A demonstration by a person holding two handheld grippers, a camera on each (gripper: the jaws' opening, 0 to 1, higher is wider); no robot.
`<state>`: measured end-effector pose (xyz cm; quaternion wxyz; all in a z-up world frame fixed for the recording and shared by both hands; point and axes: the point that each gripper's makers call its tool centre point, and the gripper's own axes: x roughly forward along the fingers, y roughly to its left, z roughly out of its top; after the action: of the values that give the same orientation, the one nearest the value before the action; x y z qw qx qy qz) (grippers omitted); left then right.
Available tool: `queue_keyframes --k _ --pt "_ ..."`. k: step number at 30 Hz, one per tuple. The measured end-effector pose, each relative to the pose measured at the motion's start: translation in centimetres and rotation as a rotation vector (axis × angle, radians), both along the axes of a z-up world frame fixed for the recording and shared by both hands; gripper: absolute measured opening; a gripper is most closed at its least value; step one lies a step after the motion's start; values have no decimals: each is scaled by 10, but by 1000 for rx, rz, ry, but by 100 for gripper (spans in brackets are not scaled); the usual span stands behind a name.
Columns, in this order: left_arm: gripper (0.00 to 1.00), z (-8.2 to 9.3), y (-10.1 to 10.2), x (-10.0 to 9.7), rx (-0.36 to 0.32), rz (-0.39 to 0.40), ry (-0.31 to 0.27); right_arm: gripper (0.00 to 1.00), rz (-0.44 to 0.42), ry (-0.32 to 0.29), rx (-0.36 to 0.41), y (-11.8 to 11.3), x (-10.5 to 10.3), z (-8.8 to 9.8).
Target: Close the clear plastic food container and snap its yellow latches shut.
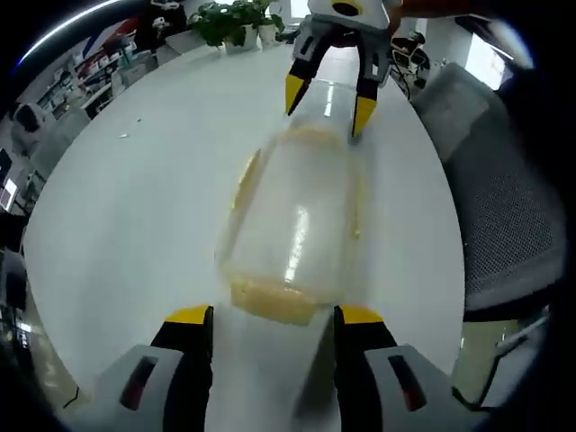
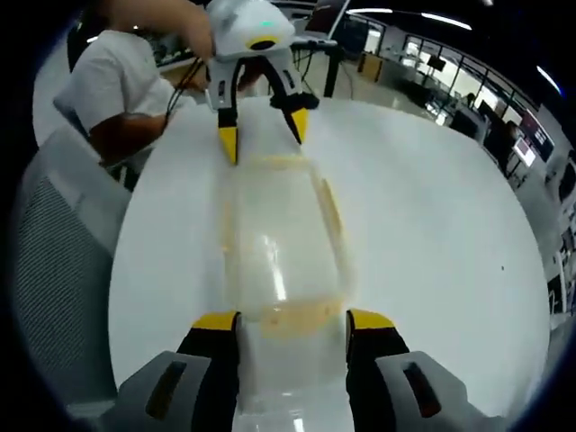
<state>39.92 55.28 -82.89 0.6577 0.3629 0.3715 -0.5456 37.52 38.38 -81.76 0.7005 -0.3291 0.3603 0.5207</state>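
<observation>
1. Left gripper view: clear plastic food container (image 1: 292, 220) lies on the white tabletop (image 1: 135, 198), just ahead of the left gripper (image 1: 274, 317). Jaws spread, released, flanking the yellow latch (image 1: 273, 301) at the near end. Right gripper (image 1: 331, 99) sits at the far end, jaws apart.
2. Right gripper view: container (image 2: 274, 243) between both grippers; right gripper (image 2: 292, 322) jaws released beside the near latch (image 2: 292, 317). Left gripper (image 2: 263, 130) opposite, a person's hand (image 2: 162, 22) holding it.

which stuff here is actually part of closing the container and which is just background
Part of the job:
clear plastic container
yellow latch on its end
left gripper
right gripper

Just around:
white table
grey mesh chair
potted plants
person in a white shirt
</observation>
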Motion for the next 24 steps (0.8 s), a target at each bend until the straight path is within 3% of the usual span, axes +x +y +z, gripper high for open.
queue_keyframes --k 15,19,24 --pt "49 -8 -6 -6 50 -110 29 44 37 42 -58 3 5 -11" --pt "45 -10 -7 -9 56 -128 69 44 72 58 -95 0 3 -20" --pt "40 -9 -9 -10 61 -170 65 40 100 70 -116 -1 -1 -23"
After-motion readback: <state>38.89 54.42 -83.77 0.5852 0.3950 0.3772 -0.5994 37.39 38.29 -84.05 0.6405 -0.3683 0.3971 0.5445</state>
